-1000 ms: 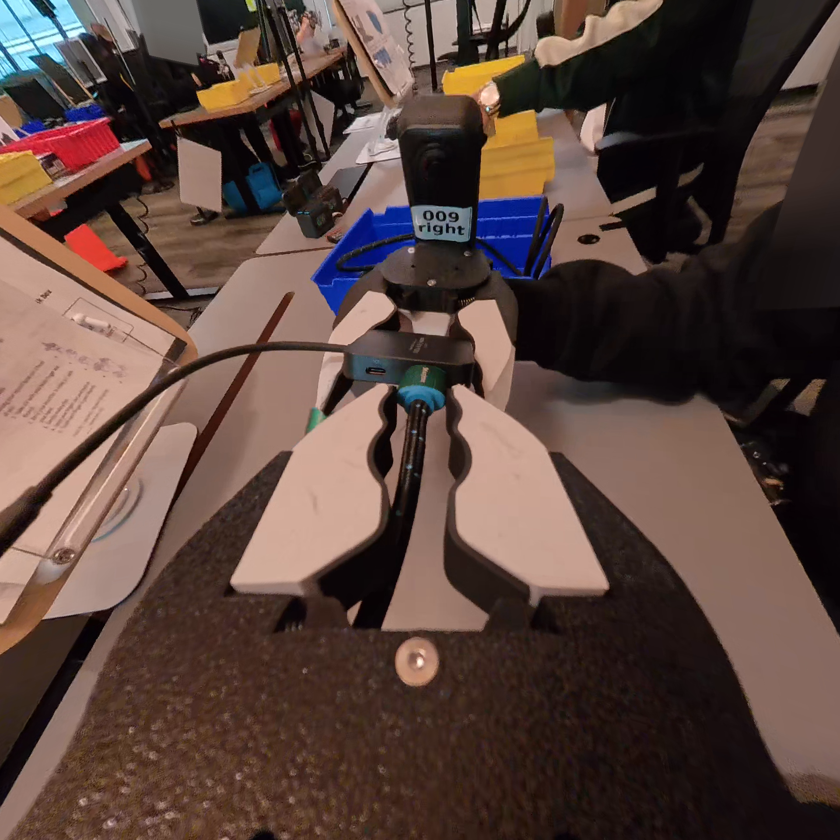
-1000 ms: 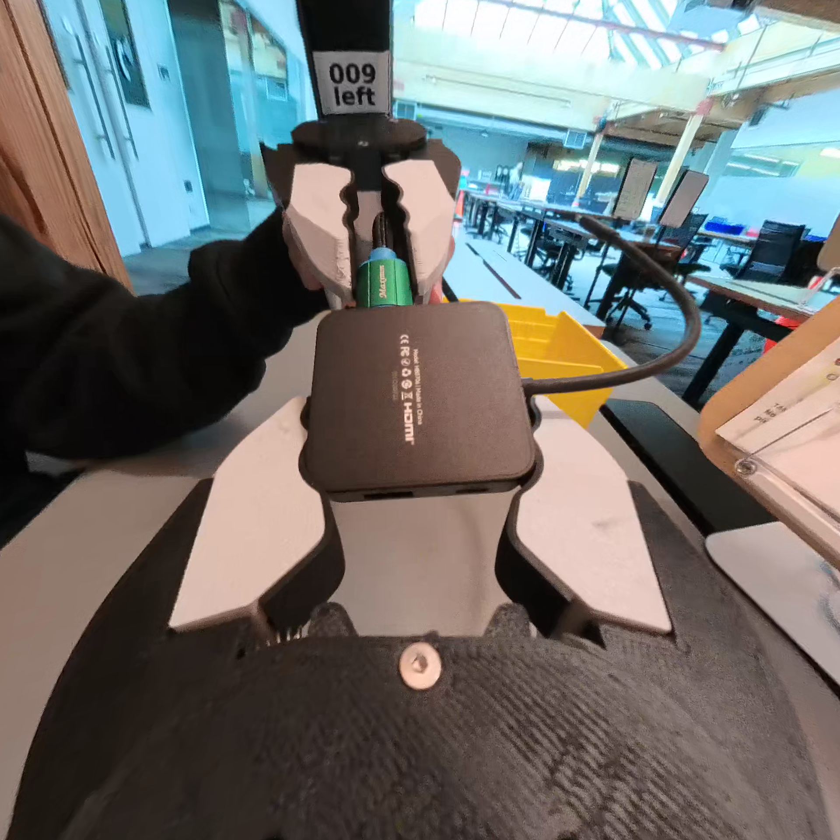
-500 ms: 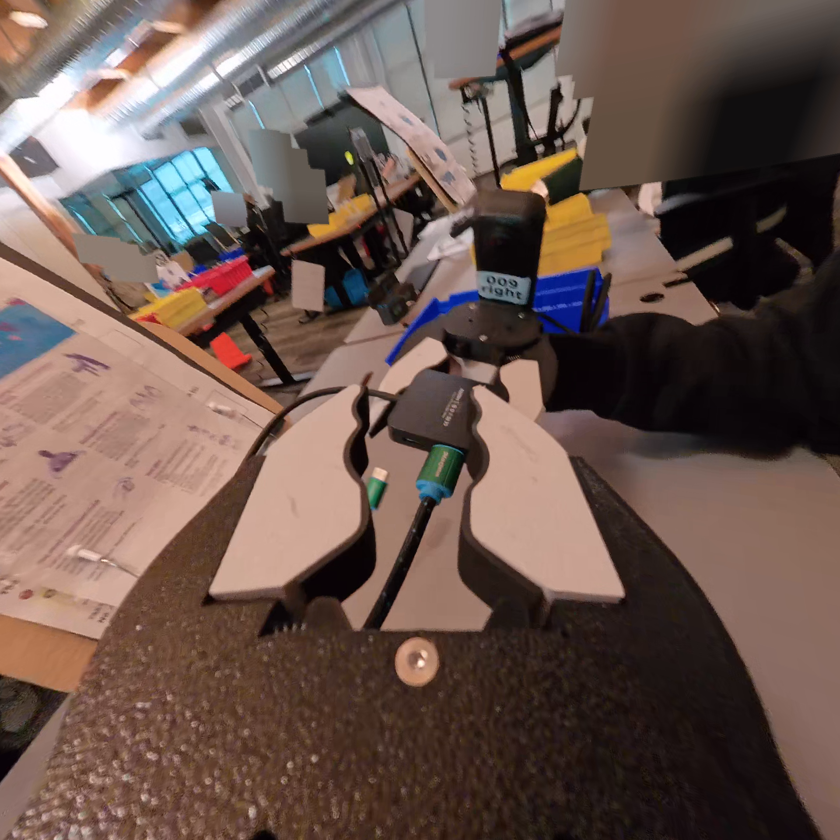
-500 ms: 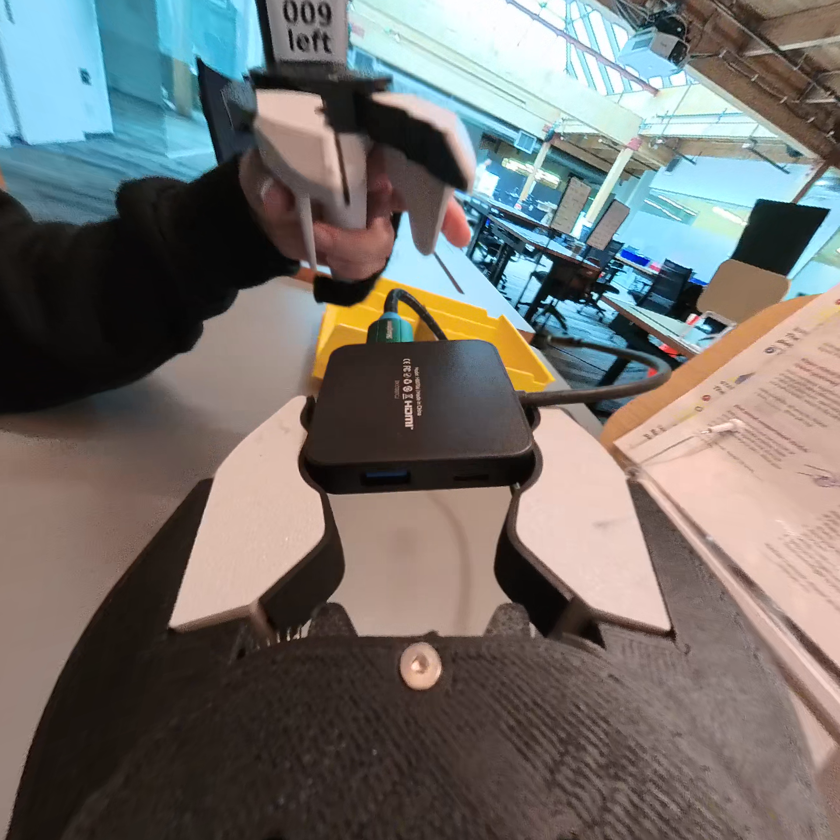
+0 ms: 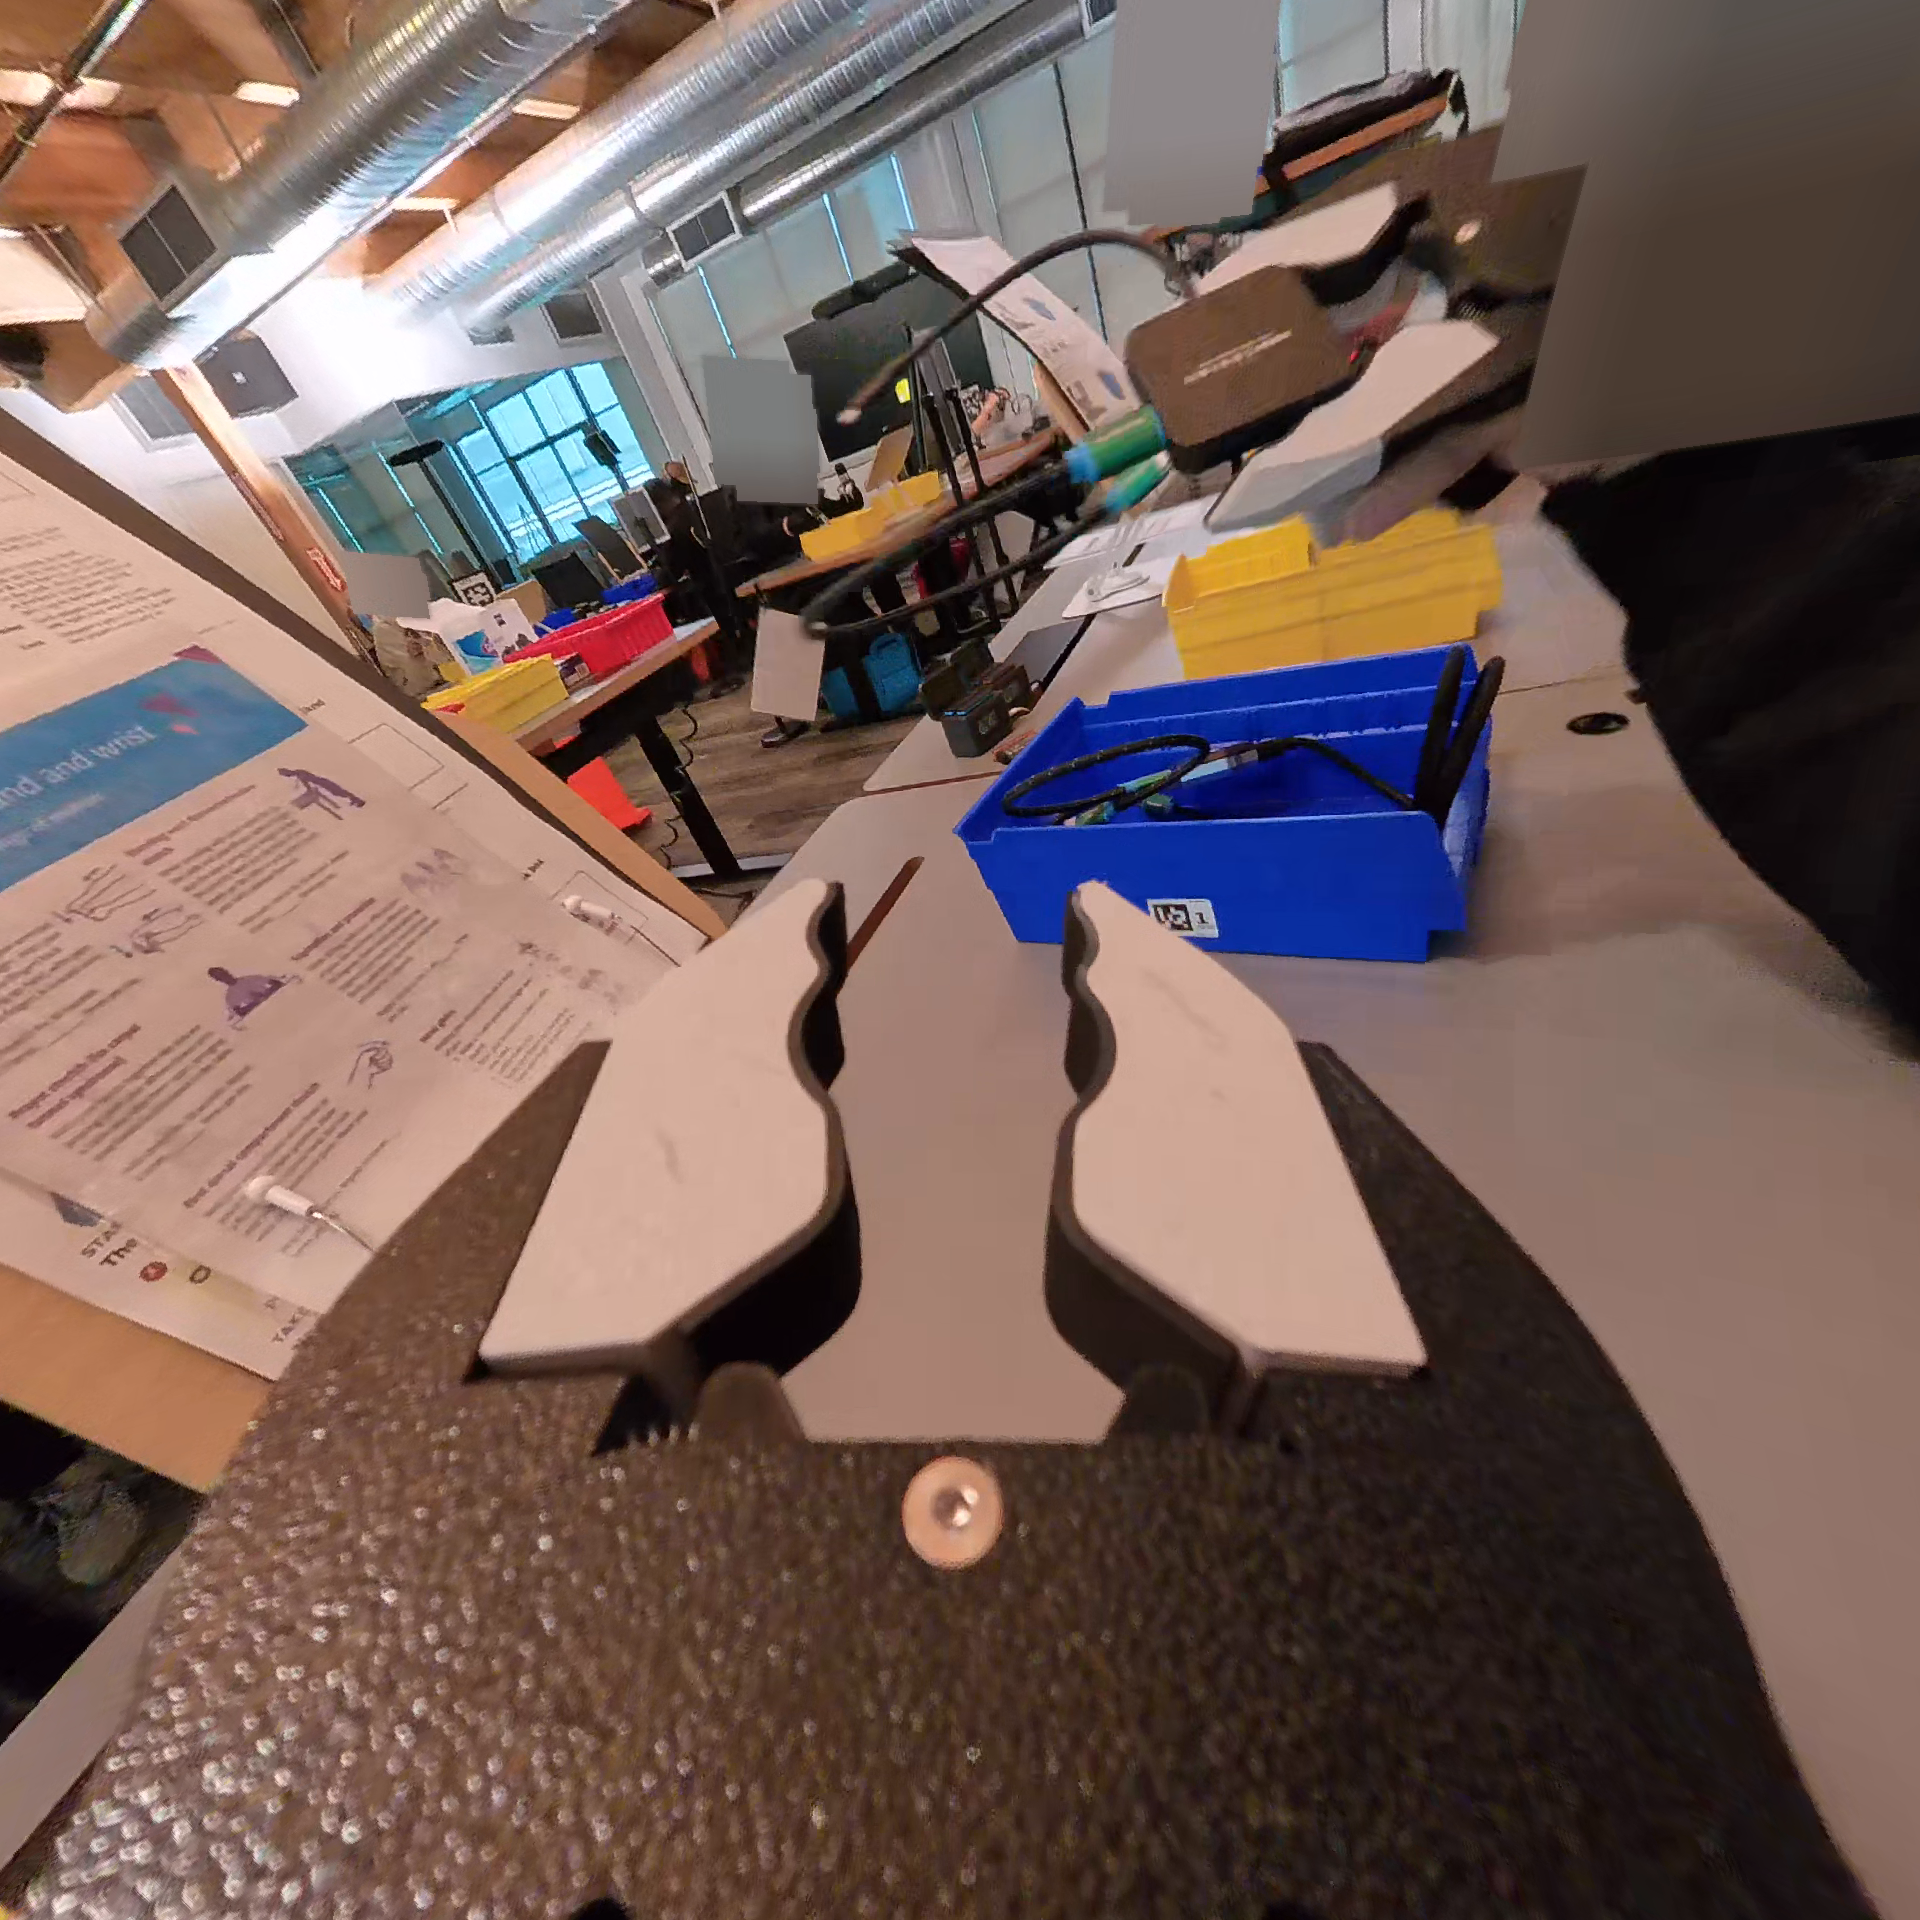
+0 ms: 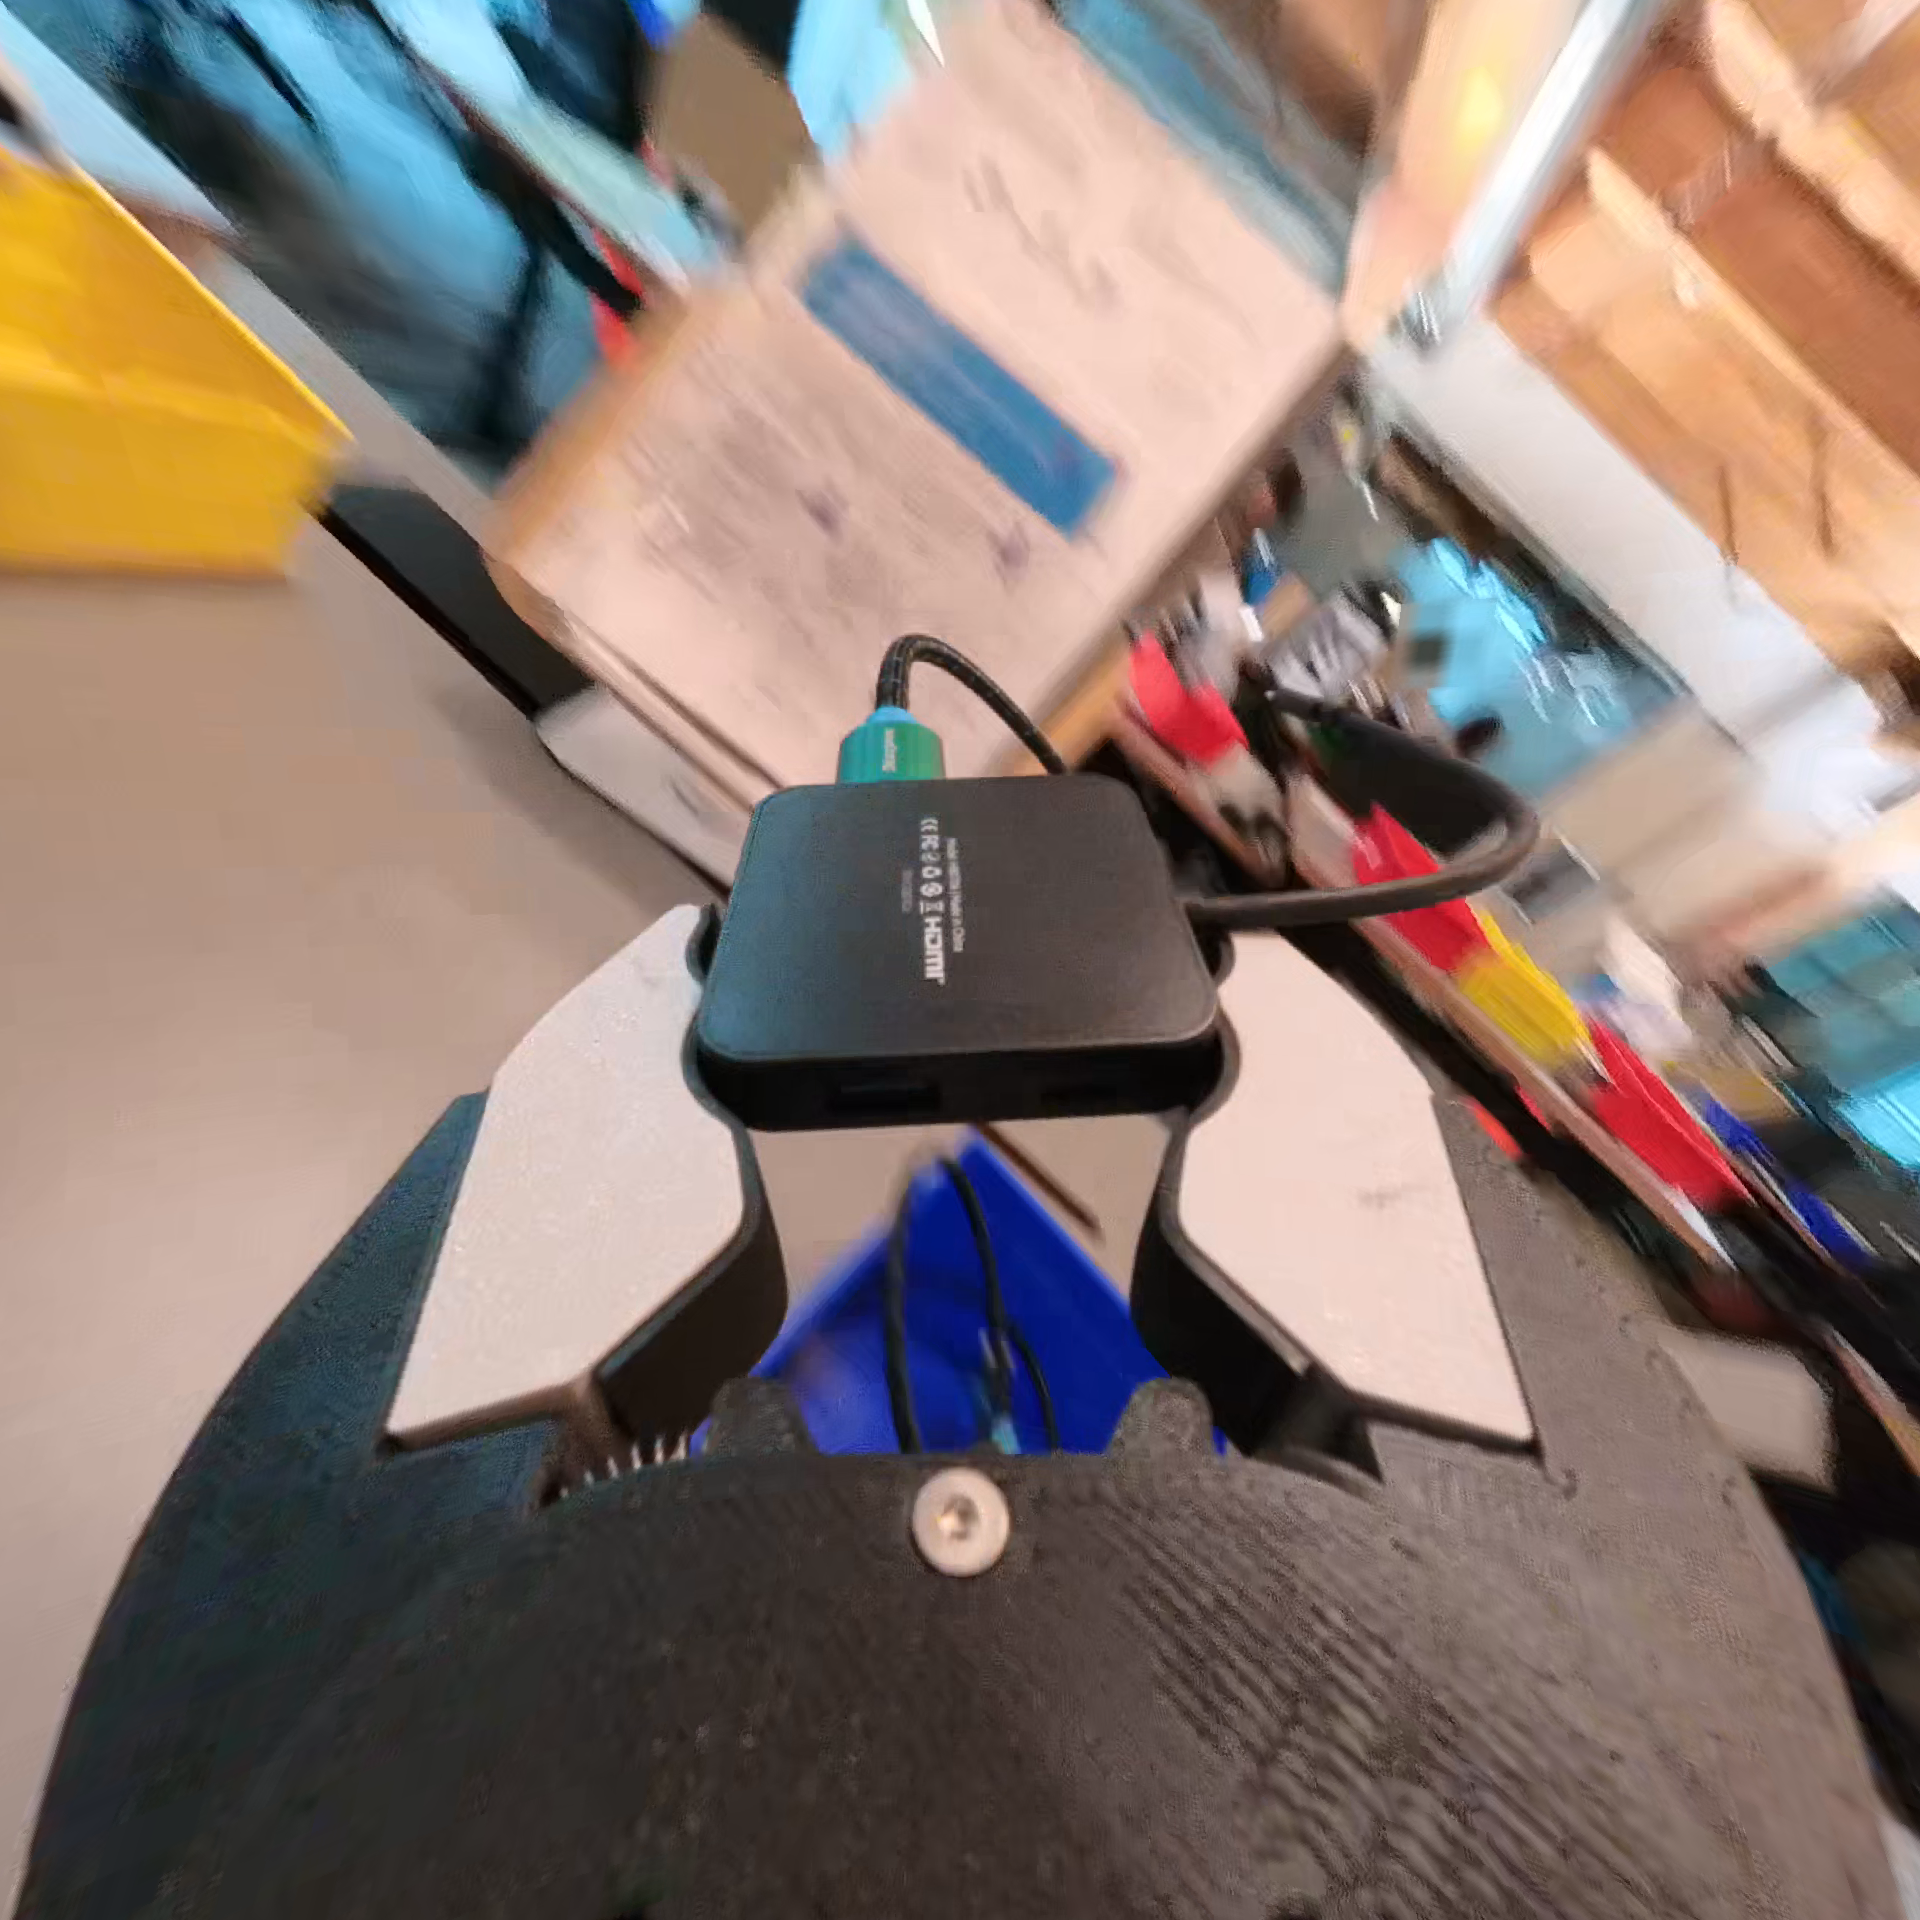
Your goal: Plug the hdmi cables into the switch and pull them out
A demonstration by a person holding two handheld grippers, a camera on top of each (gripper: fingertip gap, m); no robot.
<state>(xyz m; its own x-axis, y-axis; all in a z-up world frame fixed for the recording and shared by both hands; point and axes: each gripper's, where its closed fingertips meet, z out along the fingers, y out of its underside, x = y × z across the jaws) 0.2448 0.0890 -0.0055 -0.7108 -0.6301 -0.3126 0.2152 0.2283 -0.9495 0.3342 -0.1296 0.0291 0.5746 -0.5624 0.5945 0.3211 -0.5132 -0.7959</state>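
Your grey table (image 5: 1558, 1195) runs under both tools, with a slanted board of printed sheets (image 5: 239, 935) standing along its left side. On the table ahead of you sits a blue bin (image 5: 1226, 883) with loose cables coiled in it, and behind that a stack of yellow bins (image 5: 1340, 603).

Your left gripper (image 5: 945, 935) hovers low over the table just short of the blue bin, released, its fingers spread with only bare table between them.

Your right gripper (image 6: 961, 935) is up in the air above the blue bin (image 6: 1039, 1299) and clenched on the switch (image 6: 956, 925), a flat black box pinched by its two side edges. A cable with a green plug (image 6: 891, 750) is seated in the far edge of the switch, and a thicker black lead (image 6: 1455, 862) leaves its right side. From your left camera, the switch (image 5: 1236, 364) appears high at the upper right, with green plugs (image 5: 1122, 457) sticking out toward the left and their cables drooping below. That right view is smeared with blur.
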